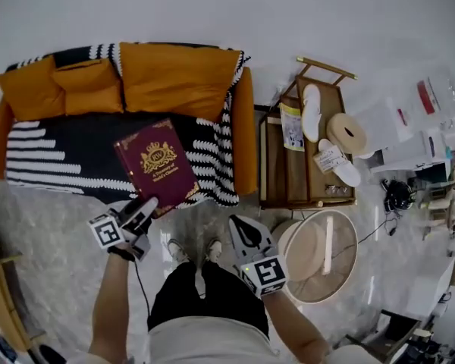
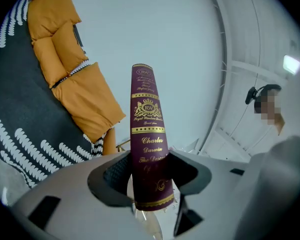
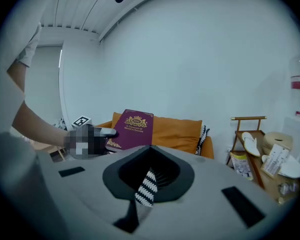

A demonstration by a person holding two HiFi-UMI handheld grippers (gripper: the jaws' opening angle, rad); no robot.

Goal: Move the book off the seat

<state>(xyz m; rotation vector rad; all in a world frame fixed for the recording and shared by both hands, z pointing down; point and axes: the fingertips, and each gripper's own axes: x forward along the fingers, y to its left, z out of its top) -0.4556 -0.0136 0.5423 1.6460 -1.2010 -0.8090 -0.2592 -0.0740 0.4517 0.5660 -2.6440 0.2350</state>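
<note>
Head view, item one: book [image 1: 156, 164], maroon with gilt crest, cover up, held raised over the striped throw [image 1: 53, 161] on the sofa [image 1: 246, 127] seat, near its front edge. Long axis runs from the person toward the cushions, top end farthest, spine along its left side. Left gripper [image 1: 142, 209] clamps the spine's foot, jaws part-way apart across the covers, probably because that corner is nearest for lifting. Right gripper [image 1: 241, 230]: jaws drawn together, empty, idle alongside.
</note>
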